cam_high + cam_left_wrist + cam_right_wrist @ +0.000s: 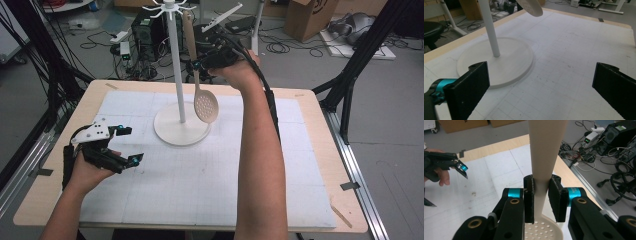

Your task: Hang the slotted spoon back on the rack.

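Mat open; skimmer beside stand.

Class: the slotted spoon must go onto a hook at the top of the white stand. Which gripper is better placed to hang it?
The right gripper: shut on the slotted spoon, raised beside the stand. The left gripper is open, low over the mat.

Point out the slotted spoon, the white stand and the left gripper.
slotted spoon [206, 106], high view, on its perforated bowl.
white stand [176, 75], high view, on the upright pole.
left gripper [128, 145], high view, midway between its open jaws.
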{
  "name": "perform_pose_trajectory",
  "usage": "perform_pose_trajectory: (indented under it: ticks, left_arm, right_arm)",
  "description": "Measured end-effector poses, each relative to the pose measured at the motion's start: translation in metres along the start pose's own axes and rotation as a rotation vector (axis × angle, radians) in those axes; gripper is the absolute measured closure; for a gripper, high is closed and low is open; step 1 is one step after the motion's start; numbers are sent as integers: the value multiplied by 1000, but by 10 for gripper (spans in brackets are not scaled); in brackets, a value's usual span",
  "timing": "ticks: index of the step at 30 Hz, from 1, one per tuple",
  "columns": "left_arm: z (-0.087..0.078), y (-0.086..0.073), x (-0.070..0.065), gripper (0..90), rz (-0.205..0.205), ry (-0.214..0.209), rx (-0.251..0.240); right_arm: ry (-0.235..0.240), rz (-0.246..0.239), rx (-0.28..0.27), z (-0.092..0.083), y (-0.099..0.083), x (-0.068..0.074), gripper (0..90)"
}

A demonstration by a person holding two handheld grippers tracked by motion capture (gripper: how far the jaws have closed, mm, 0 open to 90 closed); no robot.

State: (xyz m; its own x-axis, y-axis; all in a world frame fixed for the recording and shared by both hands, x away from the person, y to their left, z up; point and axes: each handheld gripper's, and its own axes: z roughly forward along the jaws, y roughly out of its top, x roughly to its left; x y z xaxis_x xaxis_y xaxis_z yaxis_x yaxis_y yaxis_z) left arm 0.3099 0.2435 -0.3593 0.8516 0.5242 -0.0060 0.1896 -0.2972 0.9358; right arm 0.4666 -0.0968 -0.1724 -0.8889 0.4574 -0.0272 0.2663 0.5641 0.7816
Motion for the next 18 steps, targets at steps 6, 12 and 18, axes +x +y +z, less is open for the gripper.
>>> perform_pose_trajectory:
  ticks: [6,12,18]
  left_arm:
    - [0,0,0,17,0,-1,-1]
    - [0,0,-1,17,5,4,2]
    - [-1,0,-1,17,4,7,5]
  right_arm:
    - [-33,19,-21,-3,-3,1,642]
    - [-46,22,-35,-18,-16,2,555]
    - [-56,-3,-59,-36,-28,10,497]
